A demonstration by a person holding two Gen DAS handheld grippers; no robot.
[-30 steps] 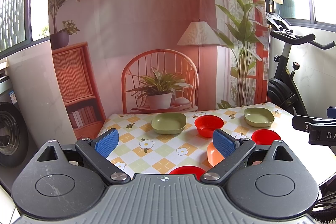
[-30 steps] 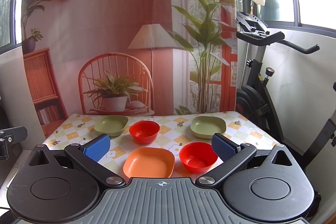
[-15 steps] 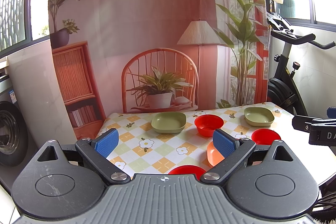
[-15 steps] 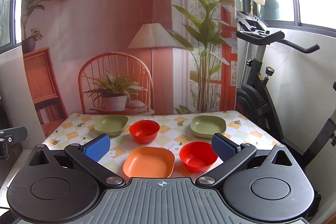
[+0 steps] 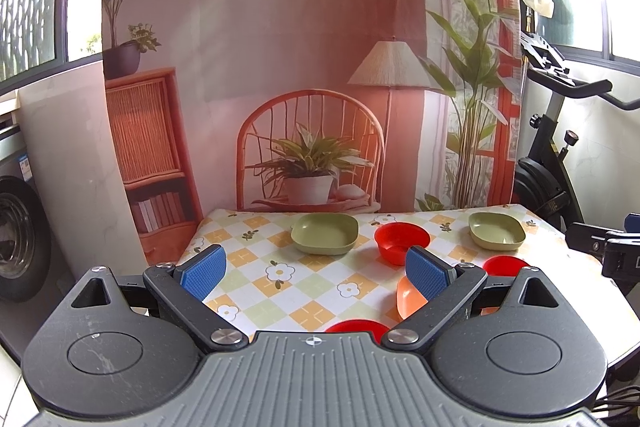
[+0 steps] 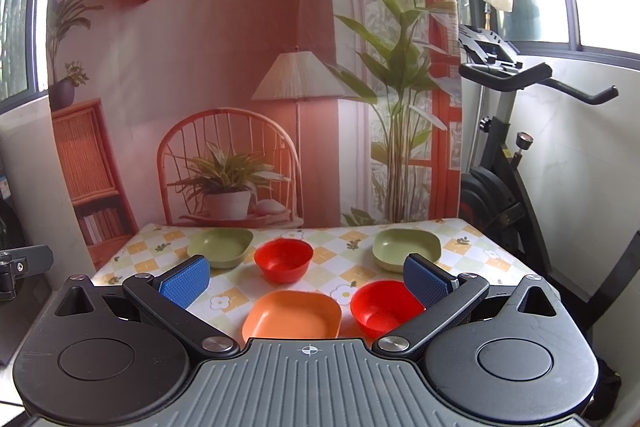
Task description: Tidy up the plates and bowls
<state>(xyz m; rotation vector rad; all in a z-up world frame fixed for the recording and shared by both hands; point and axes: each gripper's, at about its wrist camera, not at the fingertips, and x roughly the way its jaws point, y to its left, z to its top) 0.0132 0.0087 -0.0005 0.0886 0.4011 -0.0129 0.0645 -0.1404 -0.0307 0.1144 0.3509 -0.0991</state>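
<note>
Nothing's really changing over the last second: you're still hovering both grippers, left gripper [image 5: 316, 267] and right gripper [image 6: 306, 277], fingers spread wide and holding nothing. The orange plate [image 6: 292, 315], red bowls [image 6: 284, 259] and green plates [image 6: 406, 247] are sitting scattered on the bench [image 5: 256, 291], so sorting isn't starting yet.
</note>
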